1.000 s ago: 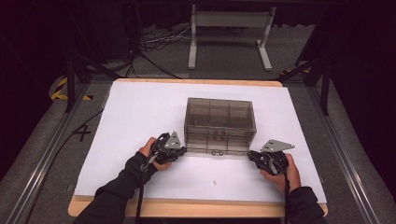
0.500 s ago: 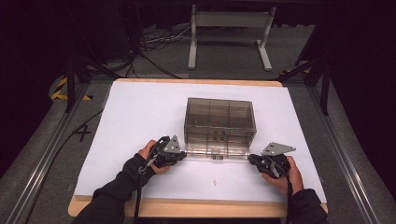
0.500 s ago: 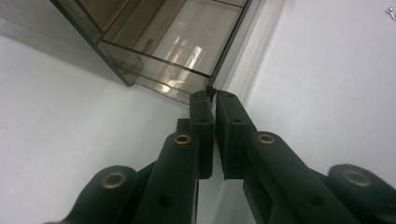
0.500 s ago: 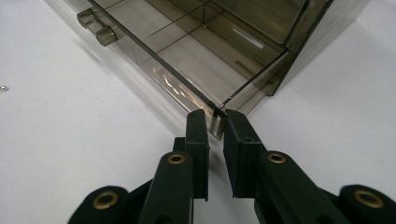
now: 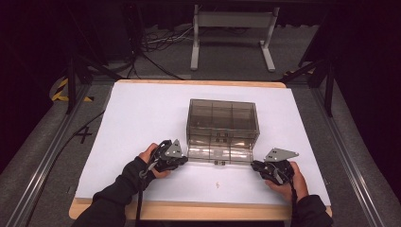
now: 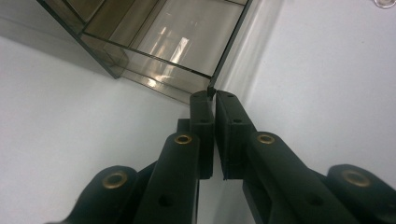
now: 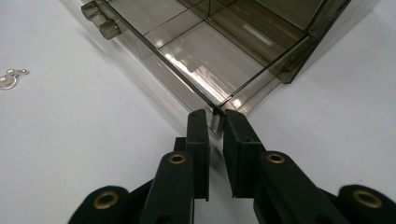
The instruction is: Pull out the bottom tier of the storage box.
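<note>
A smoky see-through box point(image 5: 222, 120) with several compartments stands mid-table, and its bottom drawer point(image 5: 220, 153) is drawn out toward me. My left gripper point(image 5: 183, 160) is shut on the drawer's left front corner. In the left gripper view the jaws point(image 6: 214, 95) pinch the thin front wall point(image 6: 211, 88). At the drawer's right front corner my right gripper point(image 5: 254, 165) is shut too. Its jaws point(image 7: 217, 116) clamp the corner edge point(image 7: 217, 111). Two small knobs point(image 7: 100, 21) stick out from the drawer front.
The white table sheet point(image 5: 142, 118) lies under everything. A tiny metal piece point(image 5: 218, 184) rests on it in front of the drawer, also the small metal piece point(image 7: 8, 79) at the left of the right gripper view. Beyond the table's far edge stands a metal frame point(image 5: 231, 33).
Both grippers have moved toward the table's near edge, and the drawer has slid farther out of the box with them.
</note>
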A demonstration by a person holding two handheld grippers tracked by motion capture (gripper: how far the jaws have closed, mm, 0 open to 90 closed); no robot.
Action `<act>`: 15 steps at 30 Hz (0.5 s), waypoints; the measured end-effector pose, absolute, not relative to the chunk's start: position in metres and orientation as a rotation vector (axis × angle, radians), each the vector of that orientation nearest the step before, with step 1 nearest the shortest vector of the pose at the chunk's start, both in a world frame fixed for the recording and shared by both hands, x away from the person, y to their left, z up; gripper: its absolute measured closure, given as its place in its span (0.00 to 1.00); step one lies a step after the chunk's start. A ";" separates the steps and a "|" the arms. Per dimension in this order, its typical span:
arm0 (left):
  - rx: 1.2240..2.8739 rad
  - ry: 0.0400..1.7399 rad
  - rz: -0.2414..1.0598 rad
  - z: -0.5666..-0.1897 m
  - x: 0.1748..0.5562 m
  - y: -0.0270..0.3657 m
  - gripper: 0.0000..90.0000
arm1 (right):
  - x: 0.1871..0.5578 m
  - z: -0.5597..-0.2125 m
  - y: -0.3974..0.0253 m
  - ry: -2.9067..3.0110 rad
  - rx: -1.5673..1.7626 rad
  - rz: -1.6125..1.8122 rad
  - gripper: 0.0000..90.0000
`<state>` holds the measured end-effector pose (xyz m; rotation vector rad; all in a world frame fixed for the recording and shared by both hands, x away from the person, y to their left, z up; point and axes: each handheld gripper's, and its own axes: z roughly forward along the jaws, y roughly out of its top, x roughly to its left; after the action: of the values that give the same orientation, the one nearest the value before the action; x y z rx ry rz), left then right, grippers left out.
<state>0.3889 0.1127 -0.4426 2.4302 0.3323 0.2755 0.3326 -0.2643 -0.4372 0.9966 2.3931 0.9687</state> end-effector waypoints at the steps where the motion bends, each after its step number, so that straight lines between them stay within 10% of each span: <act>1: 2.430 0.332 0.276 -0.443 0.389 0.113 0.96 | 0.333 -0.437 -0.264 2.393 0.997 0.969 0.90; 15: 2.430 0.330 0.252 -0.443 0.384 0.113 0.96 | 0.329 -0.437 -0.264 2.401 0.997 0.965 0.89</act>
<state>0.3840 0.1133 -0.4428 2.4297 0.3302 0.2518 0.3290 -0.2644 -0.4367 0.9974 2.4011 0.9649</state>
